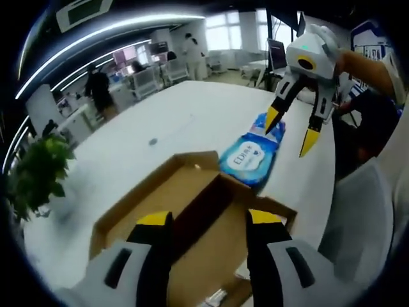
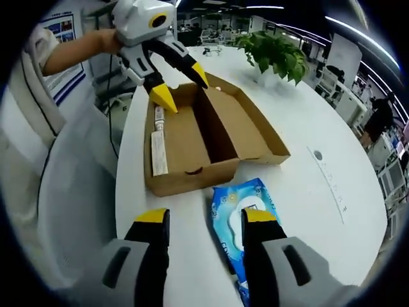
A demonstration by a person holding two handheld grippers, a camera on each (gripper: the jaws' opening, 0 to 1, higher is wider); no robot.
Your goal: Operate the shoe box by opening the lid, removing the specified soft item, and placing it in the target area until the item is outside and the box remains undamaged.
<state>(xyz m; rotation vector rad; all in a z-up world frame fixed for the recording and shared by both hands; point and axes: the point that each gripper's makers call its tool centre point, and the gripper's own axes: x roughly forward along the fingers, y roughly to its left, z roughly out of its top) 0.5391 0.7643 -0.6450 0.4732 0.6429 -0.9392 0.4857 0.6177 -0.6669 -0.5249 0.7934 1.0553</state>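
Shoe box [image 2: 204, 137] lies open on the white table [image 2: 307, 192] with your left gripper [image 2: 181, 82] wide-jawed above its far side, and the blue wet-wipes pack [image 2: 239, 220] lies outside, under your right gripper [image 2: 204, 220], jaws spread.

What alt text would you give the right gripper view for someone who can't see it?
An open cardboard shoe box sits on a white table, with a blue pack of wet wipes lying on the table just outside it, between the right gripper's open yellow-tipped fingers. The left gripper, held by a person's hand, hovers open over the box's far end.
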